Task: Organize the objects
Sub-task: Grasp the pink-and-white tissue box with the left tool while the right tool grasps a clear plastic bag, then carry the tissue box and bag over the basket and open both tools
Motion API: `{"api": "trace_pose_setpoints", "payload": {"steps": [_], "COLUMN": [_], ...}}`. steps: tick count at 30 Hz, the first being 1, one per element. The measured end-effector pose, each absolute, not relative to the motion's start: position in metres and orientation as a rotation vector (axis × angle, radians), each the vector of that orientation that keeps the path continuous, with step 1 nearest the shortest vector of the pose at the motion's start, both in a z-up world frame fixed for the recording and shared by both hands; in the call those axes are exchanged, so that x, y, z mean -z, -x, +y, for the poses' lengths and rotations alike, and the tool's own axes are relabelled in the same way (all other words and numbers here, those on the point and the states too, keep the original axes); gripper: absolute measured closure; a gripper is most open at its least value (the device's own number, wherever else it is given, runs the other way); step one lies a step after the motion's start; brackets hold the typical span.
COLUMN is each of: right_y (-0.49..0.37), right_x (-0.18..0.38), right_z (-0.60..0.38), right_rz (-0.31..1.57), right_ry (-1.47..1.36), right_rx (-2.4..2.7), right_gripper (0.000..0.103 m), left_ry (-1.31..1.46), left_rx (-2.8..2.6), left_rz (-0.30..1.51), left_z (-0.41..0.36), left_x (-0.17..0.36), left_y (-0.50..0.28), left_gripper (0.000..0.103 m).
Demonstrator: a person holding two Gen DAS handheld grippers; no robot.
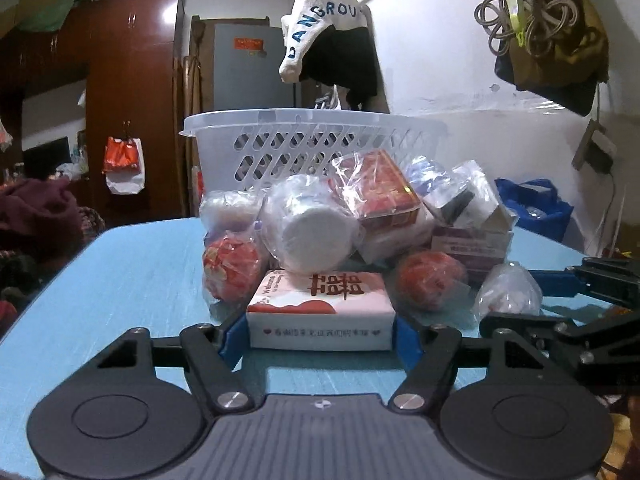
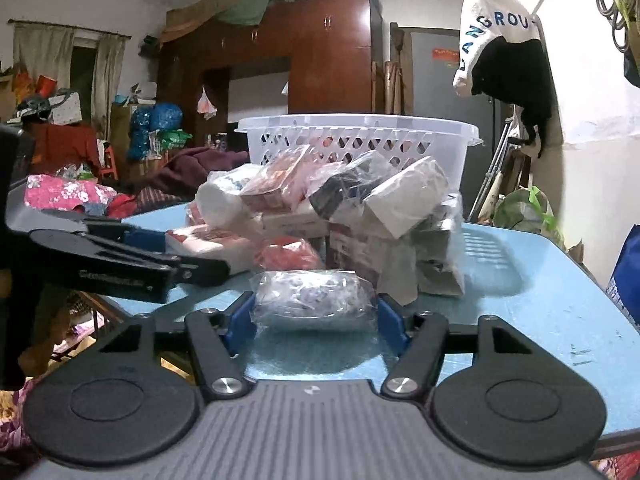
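Left wrist view first: your left gripper [image 1: 320,330] has its blue pads against both ends of a flat white-and-red box [image 1: 320,306] that sits on the table at the near edge of the pile, so the jaws are closed on it. To its right your right gripper [image 1: 560,300] reaches in from the side. In the right wrist view, that gripper [image 2: 316,312] has its pads pressed on a clear-wrapped roll [image 2: 314,298], also low on the table and nearest of the pile.

Behind the box you can count two red wrapped balls, one left [image 1: 230,268] and one right [image 1: 430,278], and one white roll [image 1: 314,228] lying on its side in plastic. Above these sits one red carton [image 1: 386,190] in film, tilted, with more bagged packets around it that are too jumbled to count. All of it is heaped together, pieces touching.

One white slotted basket [image 1: 312,144] stands at the far side, just behind the heap.

Everything rests on a light blue table [image 1: 132,280]. Beyond it are a dark wooden wardrobe [image 1: 132,92], a white wall on the right with a white-and-black garment [image 1: 328,48] hanging, and cluttered bedding and bags at the left.
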State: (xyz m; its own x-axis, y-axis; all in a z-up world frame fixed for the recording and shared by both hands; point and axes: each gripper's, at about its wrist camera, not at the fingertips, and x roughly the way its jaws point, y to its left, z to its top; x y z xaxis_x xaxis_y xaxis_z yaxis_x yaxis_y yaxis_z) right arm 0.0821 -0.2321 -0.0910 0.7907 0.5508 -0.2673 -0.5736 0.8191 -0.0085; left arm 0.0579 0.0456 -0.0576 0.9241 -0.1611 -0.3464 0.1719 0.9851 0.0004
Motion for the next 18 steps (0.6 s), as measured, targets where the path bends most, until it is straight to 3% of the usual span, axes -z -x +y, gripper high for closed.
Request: {"api": "trace_pose_setpoints", "payload": {"steps": [18], "right_y": [-0.067], "right_x": [0.082], "right_z": [-0.238], "right_rz": [0.248], "right_ry": [0.121], "right_rx": [-0.603], "right_gripper": [0.036], "left_ry": [-0.035], "left_rx": [0.117], "left_rz": [0.325], "left_z": [0.067], "left_x": [0.044], "left_y": [-0.024], "left_gripper": [0.028]}}
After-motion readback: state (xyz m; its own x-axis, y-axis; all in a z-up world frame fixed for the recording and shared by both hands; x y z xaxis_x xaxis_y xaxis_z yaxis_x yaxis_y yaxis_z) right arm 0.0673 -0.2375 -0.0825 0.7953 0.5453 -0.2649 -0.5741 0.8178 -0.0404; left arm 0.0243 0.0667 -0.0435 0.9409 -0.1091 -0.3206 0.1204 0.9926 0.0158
